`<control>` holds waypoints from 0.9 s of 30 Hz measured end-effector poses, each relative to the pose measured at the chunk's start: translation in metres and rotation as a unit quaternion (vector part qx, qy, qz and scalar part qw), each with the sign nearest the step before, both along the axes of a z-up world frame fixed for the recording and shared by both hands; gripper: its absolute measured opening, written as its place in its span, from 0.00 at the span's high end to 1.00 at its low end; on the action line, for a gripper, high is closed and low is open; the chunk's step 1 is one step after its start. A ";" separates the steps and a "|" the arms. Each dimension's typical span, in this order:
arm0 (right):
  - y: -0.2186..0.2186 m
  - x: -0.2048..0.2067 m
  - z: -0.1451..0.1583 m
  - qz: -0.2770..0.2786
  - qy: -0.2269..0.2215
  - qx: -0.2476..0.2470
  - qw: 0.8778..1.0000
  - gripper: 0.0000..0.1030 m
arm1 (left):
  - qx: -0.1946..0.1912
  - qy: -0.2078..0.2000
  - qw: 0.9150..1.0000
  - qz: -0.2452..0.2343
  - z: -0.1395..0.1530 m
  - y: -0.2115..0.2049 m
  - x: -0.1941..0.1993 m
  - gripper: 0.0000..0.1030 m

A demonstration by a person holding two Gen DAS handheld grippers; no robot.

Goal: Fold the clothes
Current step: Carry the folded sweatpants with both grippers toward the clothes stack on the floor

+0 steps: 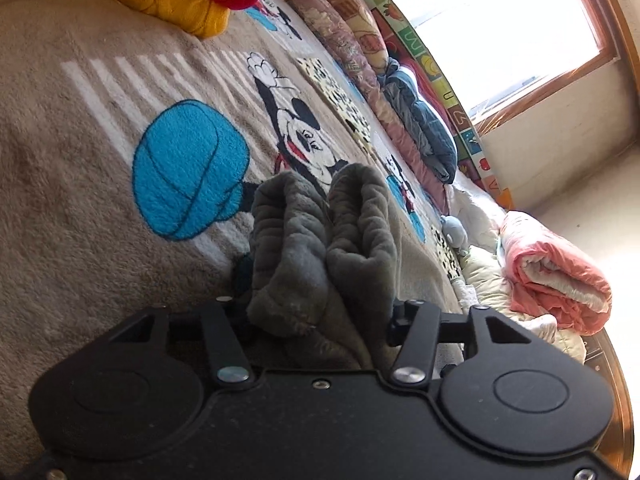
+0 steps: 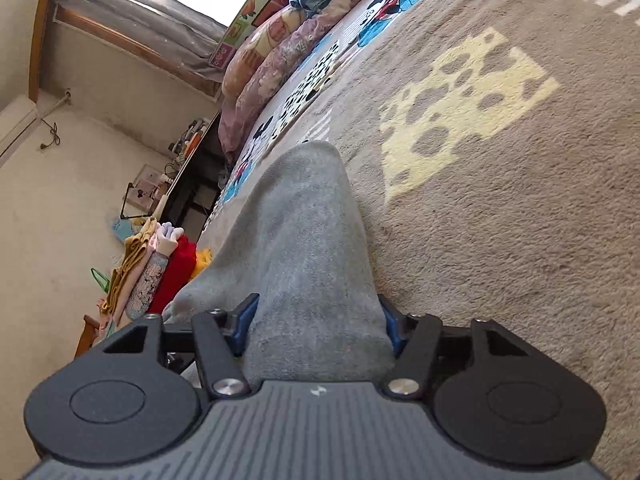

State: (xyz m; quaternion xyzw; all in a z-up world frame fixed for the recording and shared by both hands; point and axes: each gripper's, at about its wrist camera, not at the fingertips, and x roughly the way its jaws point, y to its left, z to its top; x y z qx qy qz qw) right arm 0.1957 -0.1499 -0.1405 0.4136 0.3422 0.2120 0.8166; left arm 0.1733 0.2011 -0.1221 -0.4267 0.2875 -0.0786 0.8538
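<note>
Grey fleece garment point(image 1: 320, 248) is what I have bunched in my left tool point(image 1: 320, 320) and clamped in my right tool point(image 2: 316, 320), over the beige cartoon-print bed blanket point(image 2: 520, 220).

**Soft cloth, matt plastic, bright screws**

The grey garment point(image 1: 324, 240) is thick, plush fleece with a matt nap, bunched in soft ridges. The blanket point(image 1: 80, 160) under it is shaggy, rough-piled cloth. The left gripper point(image 1: 320, 312) is matt black plastic with shiny metal screws; the right gripper point(image 2: 318, 328) is ribbed grey plastic with blue pads. The far window frame point(image 1: 600, 56) looks like varnished wood. The pink quilt point(image 1: 556, 264) has a slight sheen.
</note>
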 end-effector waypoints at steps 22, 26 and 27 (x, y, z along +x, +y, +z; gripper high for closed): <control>0.273 0.022 0.187 0.294 -0.153 0.054 0.942 0.49 | -0.103 -0.203 0.930 0.287 0.117 0.205 -0.194 0.60; 0.350 0.032 0.208 0.344 -0.144 0.074 0.925 0.49 | -0.092 -0.232 0.911 0.328 0.142 0.259 -0.211 0.60; 0.367 0.035 0.212 0.349 -0.141 0.079 0.923 0.49 | -0.084 -0.236 0.909 0.333 0.149 0.270 -0.211 0.60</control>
